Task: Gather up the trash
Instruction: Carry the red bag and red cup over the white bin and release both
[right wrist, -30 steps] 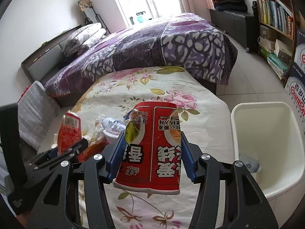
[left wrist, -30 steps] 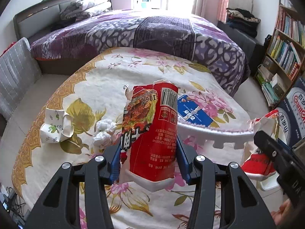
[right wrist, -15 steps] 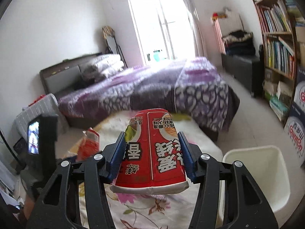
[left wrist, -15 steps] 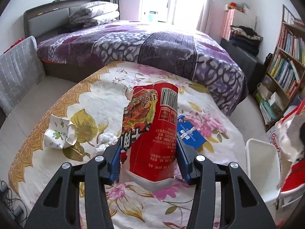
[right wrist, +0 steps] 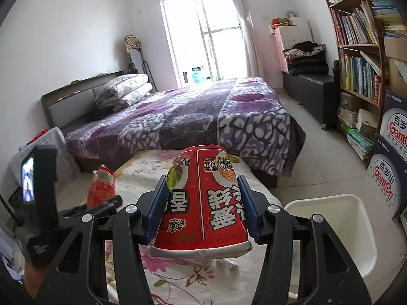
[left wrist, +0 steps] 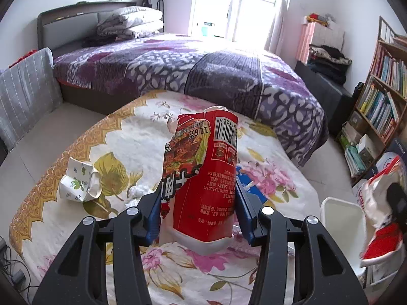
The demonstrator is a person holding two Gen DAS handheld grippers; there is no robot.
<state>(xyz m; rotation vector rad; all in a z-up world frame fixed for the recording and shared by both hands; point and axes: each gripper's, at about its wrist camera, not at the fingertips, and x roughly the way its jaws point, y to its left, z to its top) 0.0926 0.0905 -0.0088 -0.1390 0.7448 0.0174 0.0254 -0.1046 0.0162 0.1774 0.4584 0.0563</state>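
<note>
My left gripper (left wrist: 198, 198) is shut on a torn red noodle cup piece (left wrist: 203, 178), held above the floral-cloth table (left wrist: 127, 132). My right gripper (right wrist: 203, 208) is shut on a flattened red noodle cup (right wrist: 203, 203), held above the table's right end, left of the white trash bin (right wrist: 356, 228). The bin also shows in the left wrist view (left wrist: 340, 221), with the right gripper's cup (left wrist: 381, 228) over it. On the table lie a crumpled floral paper cup (left wrist: 78, 183), white tissue wads (left wrist: 138, 193) and a blue packet (left wrist: 251, 185), partly hidden.
A bed with a purple cover (right wrist: 190, 117) stands beyond the table. A bookshelf (right wrist: 361, 63) and stacked printed boxes (right wrist: 391, 152) line the right wall. A grey cushion (left wrist: 23, 91) is at the left. Tiled floor (right wrist: 318, 160) lies between bed and shelf.
Both grippers have risen and tilted up with their cups still held. The right gripper has swung toward the bin, so the room fills its view instead of the table.
</note>
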